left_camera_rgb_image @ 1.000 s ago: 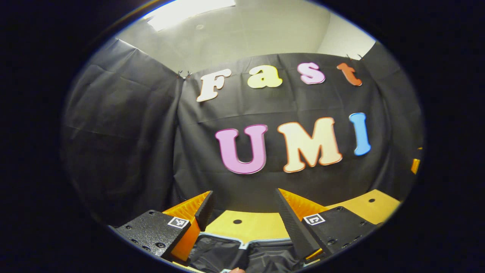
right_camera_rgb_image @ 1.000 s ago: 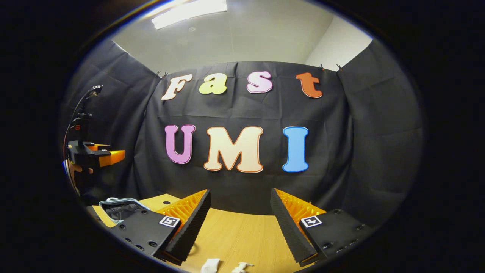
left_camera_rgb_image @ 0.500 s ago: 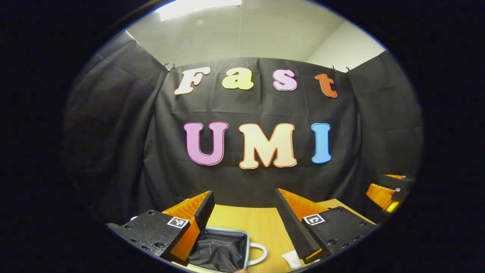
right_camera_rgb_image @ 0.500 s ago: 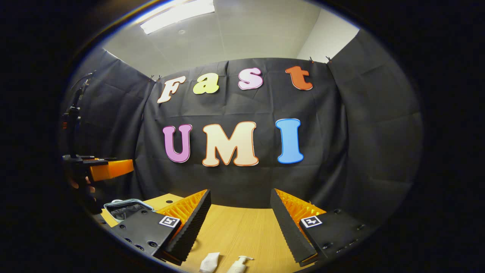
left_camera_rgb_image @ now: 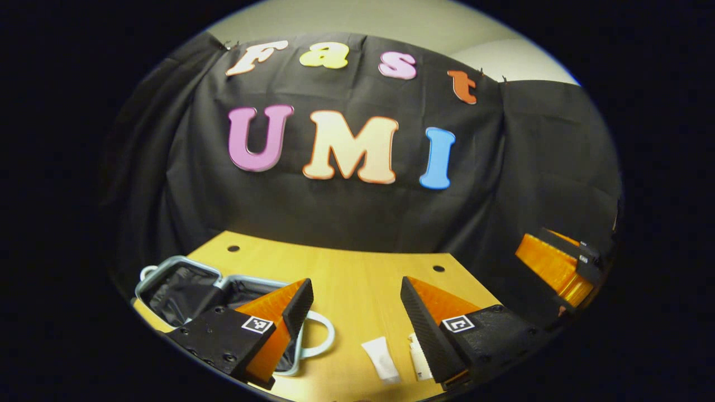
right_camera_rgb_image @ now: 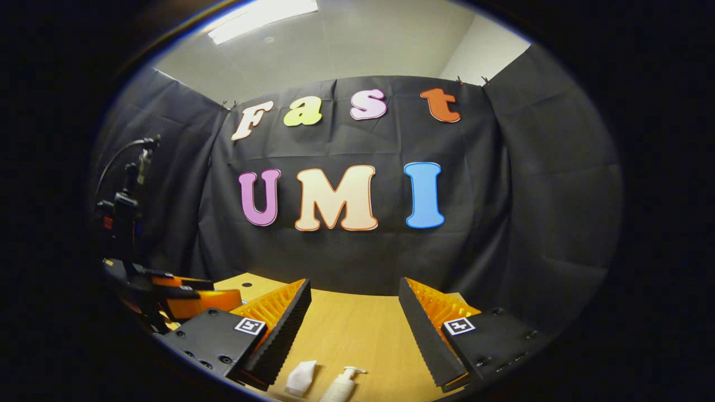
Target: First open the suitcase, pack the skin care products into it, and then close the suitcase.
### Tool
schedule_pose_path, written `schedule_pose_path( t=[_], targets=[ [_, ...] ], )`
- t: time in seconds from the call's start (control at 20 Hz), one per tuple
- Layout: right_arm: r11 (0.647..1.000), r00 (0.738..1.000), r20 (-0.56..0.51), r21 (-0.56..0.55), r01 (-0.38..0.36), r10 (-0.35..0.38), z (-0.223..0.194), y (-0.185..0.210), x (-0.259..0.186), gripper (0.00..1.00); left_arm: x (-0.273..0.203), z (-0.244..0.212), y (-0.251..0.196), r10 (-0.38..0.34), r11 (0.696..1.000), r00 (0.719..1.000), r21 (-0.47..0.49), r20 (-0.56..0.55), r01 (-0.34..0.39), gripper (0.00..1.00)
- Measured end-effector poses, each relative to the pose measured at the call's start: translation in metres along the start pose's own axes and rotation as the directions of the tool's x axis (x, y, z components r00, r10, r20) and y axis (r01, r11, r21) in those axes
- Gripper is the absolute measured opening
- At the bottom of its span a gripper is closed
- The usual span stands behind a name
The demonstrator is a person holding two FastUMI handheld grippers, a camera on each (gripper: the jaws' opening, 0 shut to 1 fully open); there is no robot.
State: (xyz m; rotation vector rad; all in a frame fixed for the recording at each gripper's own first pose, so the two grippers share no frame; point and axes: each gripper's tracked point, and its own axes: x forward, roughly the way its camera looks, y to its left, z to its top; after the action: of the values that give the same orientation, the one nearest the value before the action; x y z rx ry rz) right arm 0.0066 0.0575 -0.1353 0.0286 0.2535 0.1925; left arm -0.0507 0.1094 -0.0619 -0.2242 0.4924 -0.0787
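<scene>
In the left gripper view a small pale-rimmed suitcase (left_camera_rgb_image: 167, 282) lies open on the wooden table (left_camera_rgb_image: 346, 279) at the lower left, its dark lining showing and a loop handle at its right end. Two white tubes (left_camera_rgb_image: 381, 360) lie on the wood below my left gripper (left_camera_rgb_image: 352, 293), which hovers open above them. The right gripper (left_camera_rgb_image: 556, 265) shows at that view's right edge. In the right gripper view my right gripper (right_camera_rgb_image: 353, 296) is open over the table, with a white tube (right_camera_rgb_image: 300, 378) and a white pump bottle (right_camera_rgb_image: 341, 384) lying below it. The left gripper (right_camera_rgb_image: 179, 293) shows at the left.
Black cloth walls close the table's far side and both flanks. Two small holes (left_camera_rgb_image: 233, 248) sit in the tabletop near its back edge. A stand with a cable (right_camera_rgb_image: 125, 190) rises at the left of the right gripper view.
The left gripper has tipped downward and swung right, bringing more of the table, the open suitcase and the tubes into its view. The right gripper has barely moved; the left gripper sits lower in its view.
</scene>
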Motion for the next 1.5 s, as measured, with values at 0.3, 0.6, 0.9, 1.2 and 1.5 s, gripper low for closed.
schedule_pose_path(
  t=[0.3,0.6,0.9,1.2,1.5],
  targets=[
    [0.997,0.997,-0.053,-0.037,0.061,-0.062,-0.016,-0.025,-0.005,1.00,0.038,-0.104,-0.030,-0.096,0.995,0.963,-0.055,-0.250,0.085,0.93],
    [0.994,0.990,-0.107,-0.080,0.081,-0.090,-0.035,-0.034,-0.008,1.00,0.057,-0.191,-0.037,-0.109,0.992,0.887,-0.101,-0.449,0.071,0.88],
    [0.996,0.973,-0.223,-0.069,0.048,-0.063,-0.077,-0.025,0.005,1.00,0.066,-0.244,-0.026,-0.068,0.996,0.832,-0.078,-0.551,0.030,0.72],
    [0.999,0.919,-0.393,-0.033,0.001,-0.014,-0.140,-0.010,0.024,1.00,0.070,-0.257,-0.040,-0.145,0.977,0.834,-0.211,-0.532,0.036,0.33],
    [1.000,0.836,-0.548,0.003,-0.025,0.023,-0.204,-0.001,0.029,1.00,0.070,-0.264,-0.045,-0.114,0.992,0.837,-0.022,-0.535,0.121,0.27]
  ],
)
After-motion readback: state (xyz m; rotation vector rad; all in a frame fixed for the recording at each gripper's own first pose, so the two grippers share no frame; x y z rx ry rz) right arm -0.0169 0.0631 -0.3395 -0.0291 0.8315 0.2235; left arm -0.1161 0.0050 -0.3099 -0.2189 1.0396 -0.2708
